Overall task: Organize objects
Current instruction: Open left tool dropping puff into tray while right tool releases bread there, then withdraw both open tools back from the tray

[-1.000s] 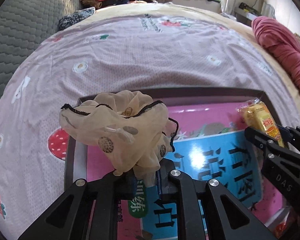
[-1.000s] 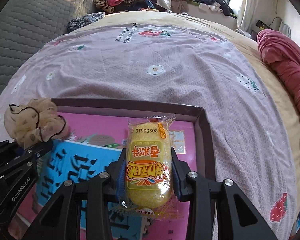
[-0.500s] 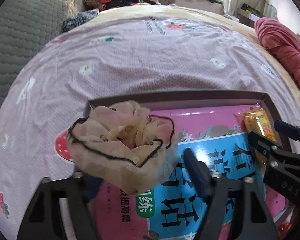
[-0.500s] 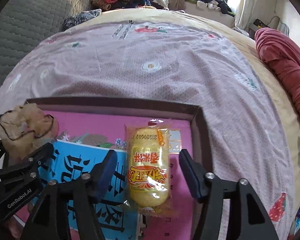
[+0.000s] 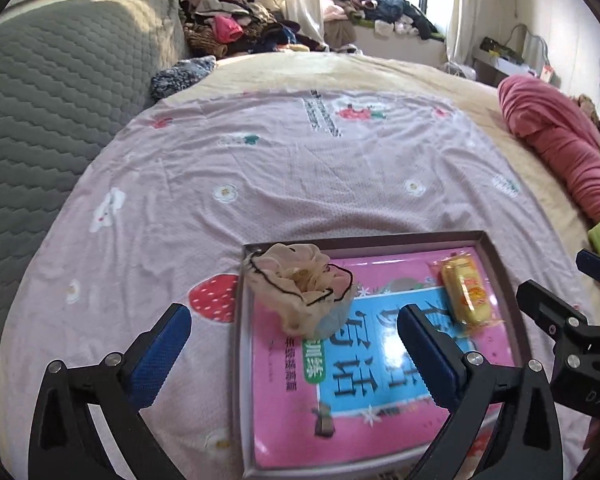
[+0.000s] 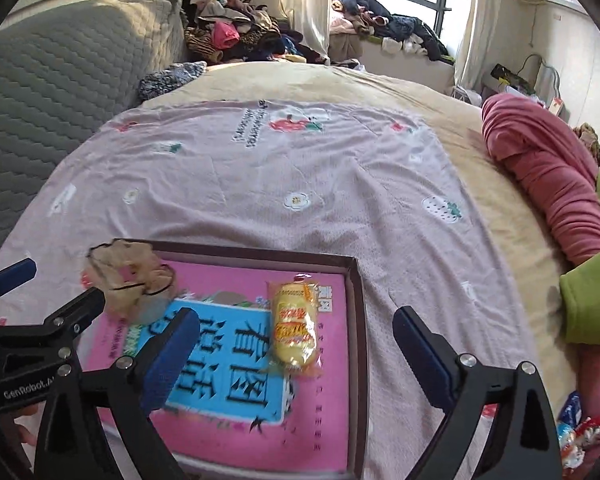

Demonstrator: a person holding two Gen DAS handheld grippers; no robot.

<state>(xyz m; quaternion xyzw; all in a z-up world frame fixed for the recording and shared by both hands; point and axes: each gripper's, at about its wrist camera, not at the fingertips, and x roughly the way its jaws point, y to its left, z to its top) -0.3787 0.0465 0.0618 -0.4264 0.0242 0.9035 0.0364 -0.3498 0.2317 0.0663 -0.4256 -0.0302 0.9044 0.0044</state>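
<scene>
A dark shallow tray point(image 5: 239, 344) point(image 6: 358, 344) lies on the bed with a pink and blue book point(image 5: 360, 384) point(image 6: 236, 376) in it. A beige scrunchie point(image 5: 300, 284) point(image 6: 130, 282) rests on the book's far left corner. A yellow wrapped snack point(image 5: 464, 294) point(image 6: 294, 326) lies on its far right side. My left gripper point(image 5: 294, 334) is open and empty, pulled back above the scrunchie. My right gripper point(image 6: 296, 340) is open and empty, above the snack.
The tray sits on a pink printed sheet point(image 5: 300, 168) over a beige bed. A grey quilted headboard point(image 5: 48, 100) is at left. A rolled red blanket point(image 6: 548, 176) and green cloth point(image 6: 592, 296) lie at right. Snack packets point(image 6: 576, 436) lie at lower right.
Both grippers opened and let go: the scrunchie and the snack now lie on the book. Both grippers drew back and up from the tray.
</scene>
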